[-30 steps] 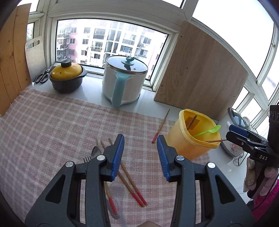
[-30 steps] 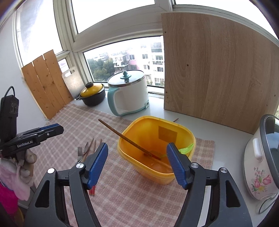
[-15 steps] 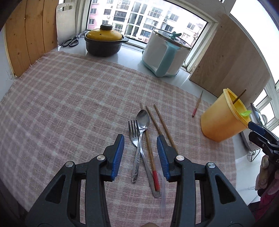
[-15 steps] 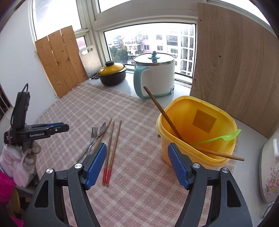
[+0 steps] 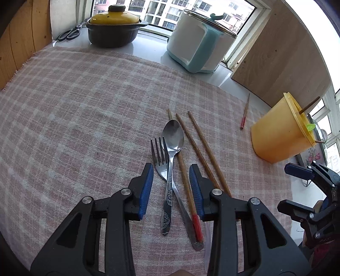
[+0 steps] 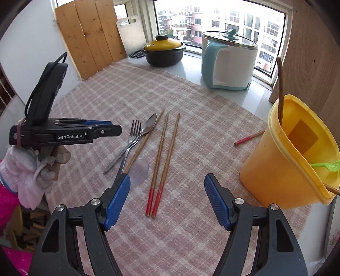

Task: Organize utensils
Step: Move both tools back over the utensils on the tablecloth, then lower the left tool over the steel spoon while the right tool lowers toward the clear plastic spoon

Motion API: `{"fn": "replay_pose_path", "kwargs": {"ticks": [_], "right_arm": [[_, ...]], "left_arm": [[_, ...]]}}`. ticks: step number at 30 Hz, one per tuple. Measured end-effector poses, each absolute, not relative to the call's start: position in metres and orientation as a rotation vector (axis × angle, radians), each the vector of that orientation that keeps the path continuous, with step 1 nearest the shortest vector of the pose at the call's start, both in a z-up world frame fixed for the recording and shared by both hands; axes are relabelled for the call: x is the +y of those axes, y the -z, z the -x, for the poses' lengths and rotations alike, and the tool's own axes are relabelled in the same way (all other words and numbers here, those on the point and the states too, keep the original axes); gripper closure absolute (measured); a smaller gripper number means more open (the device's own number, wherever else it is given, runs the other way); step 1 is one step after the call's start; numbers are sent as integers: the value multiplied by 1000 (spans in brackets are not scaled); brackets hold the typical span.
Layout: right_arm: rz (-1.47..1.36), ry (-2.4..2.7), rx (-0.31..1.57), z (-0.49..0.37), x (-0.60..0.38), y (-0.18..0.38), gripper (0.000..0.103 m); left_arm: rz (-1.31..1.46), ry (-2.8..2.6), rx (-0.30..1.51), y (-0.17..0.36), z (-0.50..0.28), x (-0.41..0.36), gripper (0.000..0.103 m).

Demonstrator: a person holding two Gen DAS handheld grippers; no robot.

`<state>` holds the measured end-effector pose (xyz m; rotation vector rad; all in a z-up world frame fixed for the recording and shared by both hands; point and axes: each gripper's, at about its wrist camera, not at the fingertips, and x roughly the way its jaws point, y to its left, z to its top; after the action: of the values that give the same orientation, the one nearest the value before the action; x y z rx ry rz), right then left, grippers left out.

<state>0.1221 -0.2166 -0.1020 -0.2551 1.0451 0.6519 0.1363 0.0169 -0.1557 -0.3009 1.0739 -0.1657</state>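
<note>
Pink checked cloth [image 5: 89, 110] beside sunlit window [image 6: 212, 19].

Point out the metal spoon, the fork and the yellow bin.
metal spoon [image 5: 173, 134], left wrist view, on its bowl.
fork [image 5: 159, 151], left wrist view, on its tines.
yellow bin [image 6: 274, 167], right wrist view, on its outer wall.

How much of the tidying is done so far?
Partly done: the yellow bin already holds a green spoon and chopsticks. Both grippers are open and empty. Still lying on the cloth: fork, metal spoon, clear spoon and several chopsticks.
</note>
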Motion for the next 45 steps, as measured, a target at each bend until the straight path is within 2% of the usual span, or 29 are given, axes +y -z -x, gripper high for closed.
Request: {"fn": "replay_pose_path", "kwargs": {"ticks": [2, 4, 8, 10, 17, 35, 37, 38, 39, 41, 45], "right_arm": [[237, -662, 1075, -122, -212, 110, 31], [213, -668, 1102, -122, -209, 116, 31], [183, -667, 1138, -118, -199, 127, 31], [168, -666, 1151, -114, -196, 130, 31], [117, -644, 1190, -107, -185, 140, 32], [25, -585, 1265, -115, -167, 158, 48], [18, -578, 1276, -117, -166, 161, 51], [13, -575, 1282, -118, -165, 162, 52], [8, -570, 1289, -119, -164, 163, 54], [2, -561, 1300, -120, -163, 166, 55], [1, -550, 1311, -121, -162, 170, 55]], "left_arm": [[298, 175, 1081, 160, -145, 19, 68], [289, 193, 1094, 163, -153, 20, 59], [250, 222, 1110, 170, -169, 17, 57], [222, 231, 1120, 173, -178, 15, 53], [163, 283, 1148, 186, -204, 7, 53], [110, 353, 1136, 199, -226, -3, 53], [102, 360, 1133, 199, -226, -3, 54], [95, 358, 1132, 200, -226, -5, 57], [91, 362, 1137, 201, -226, -6, 65], [79, 369, 1134, 201, -225, -7, 68], [63, 369, 1129, 200, -224, -10, 69]]}}
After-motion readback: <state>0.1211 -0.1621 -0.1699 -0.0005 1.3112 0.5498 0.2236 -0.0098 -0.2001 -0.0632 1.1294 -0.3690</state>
